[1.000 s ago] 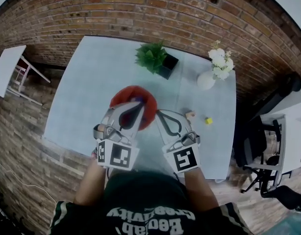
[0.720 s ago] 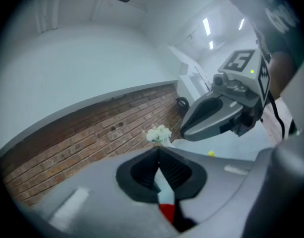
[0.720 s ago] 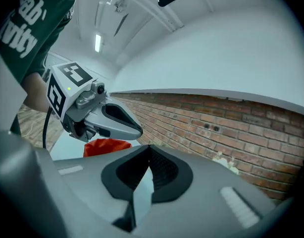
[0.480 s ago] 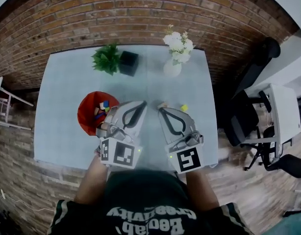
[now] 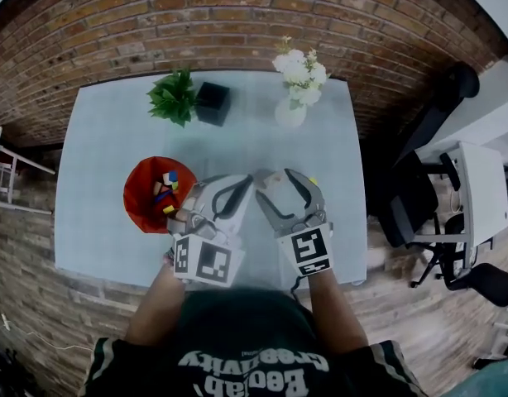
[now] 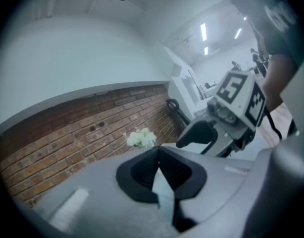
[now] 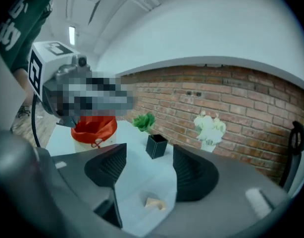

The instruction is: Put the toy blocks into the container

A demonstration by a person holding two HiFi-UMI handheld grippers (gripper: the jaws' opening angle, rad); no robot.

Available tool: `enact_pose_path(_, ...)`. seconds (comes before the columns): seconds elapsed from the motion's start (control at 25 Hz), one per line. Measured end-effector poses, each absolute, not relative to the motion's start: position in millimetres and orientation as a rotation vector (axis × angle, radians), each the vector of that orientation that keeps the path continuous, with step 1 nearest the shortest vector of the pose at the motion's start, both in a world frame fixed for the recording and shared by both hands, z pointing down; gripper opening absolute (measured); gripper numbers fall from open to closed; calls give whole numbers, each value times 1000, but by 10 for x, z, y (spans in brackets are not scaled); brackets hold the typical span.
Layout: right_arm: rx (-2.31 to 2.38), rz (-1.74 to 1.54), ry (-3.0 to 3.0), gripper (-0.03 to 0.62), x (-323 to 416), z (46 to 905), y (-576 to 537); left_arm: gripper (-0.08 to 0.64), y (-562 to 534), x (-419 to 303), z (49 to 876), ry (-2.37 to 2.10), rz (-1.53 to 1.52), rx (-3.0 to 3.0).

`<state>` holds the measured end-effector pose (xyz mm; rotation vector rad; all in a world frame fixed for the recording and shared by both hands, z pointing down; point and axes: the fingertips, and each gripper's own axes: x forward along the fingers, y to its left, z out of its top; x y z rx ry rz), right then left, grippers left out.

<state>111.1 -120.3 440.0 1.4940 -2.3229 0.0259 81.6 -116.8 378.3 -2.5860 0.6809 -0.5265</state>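
On the tabletop [image 5: 105, 139], the red container [image 5: 140, 212] is set at nine o'clock from the left gripper [image 5: 247, 182], and several toy blocks [image 5: 164, 190] are seen inside it. The left gripper's jaws are pressed together, with nothing pinched. Just at its three o'clock the right gripper [image 5: 275, 180] is held with its jaws spread. They have just been opening, and a beige block [image 7: 153, 203] is seen on the tabletop between them, untouched by the pads. A yellow block [image 5: 313, 181] is glimpsed at the right gripper's three o'clock.
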Motion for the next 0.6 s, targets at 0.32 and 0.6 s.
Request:
enact_pose_path(0.32,1406,417,-2157,442,1373,5856,-1650,5,-1387,739,3999,722,-599,-2605)
enact_pose_path(0.6,1310,627,-2071,466,1473,6589,-1850,5,-1550,626,4143,772,-654,-2617)
